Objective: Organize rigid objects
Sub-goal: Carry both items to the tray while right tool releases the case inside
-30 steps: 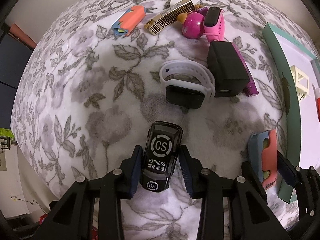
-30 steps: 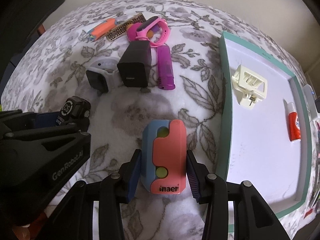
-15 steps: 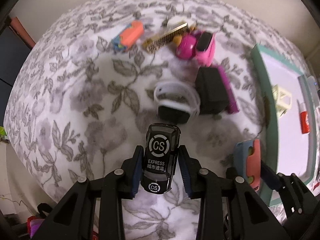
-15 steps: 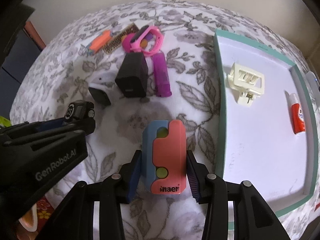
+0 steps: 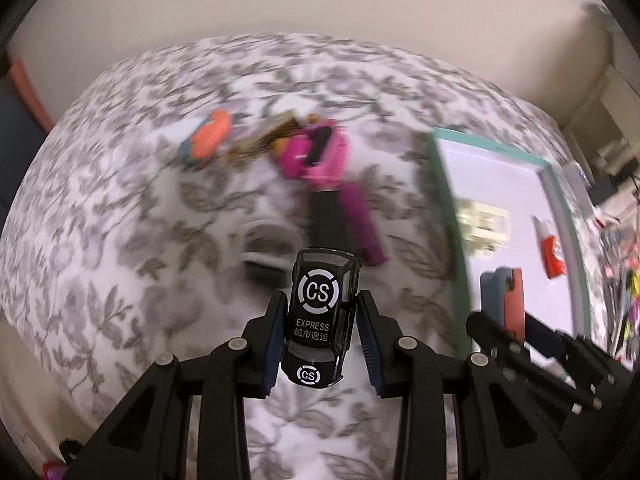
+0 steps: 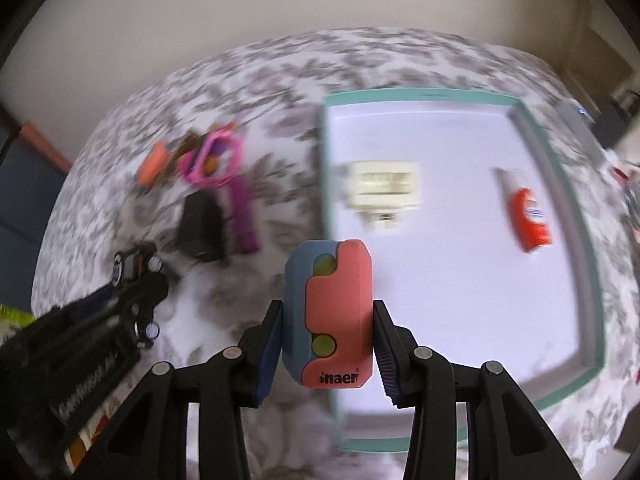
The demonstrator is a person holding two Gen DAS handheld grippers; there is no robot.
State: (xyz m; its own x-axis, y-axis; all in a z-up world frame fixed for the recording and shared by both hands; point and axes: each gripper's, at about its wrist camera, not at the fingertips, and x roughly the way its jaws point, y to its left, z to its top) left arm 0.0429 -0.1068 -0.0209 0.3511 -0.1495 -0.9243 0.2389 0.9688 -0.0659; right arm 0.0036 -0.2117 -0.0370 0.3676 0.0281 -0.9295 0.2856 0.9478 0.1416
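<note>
Beyond the right claw, the teal-rimmed tray blurs; its cream clip and red tube stay unreadable. That claw clamps a pink-blue block marked "inaer". The left claw grips a black toy car reading "CS EXPRESS".

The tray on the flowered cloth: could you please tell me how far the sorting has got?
Done: a cream clip and a red glue tube lie in the tray. In hand: left gripper holds a black toy car, right gripper a pink-blue eraser. Left: pink watch, black charger.
</note>
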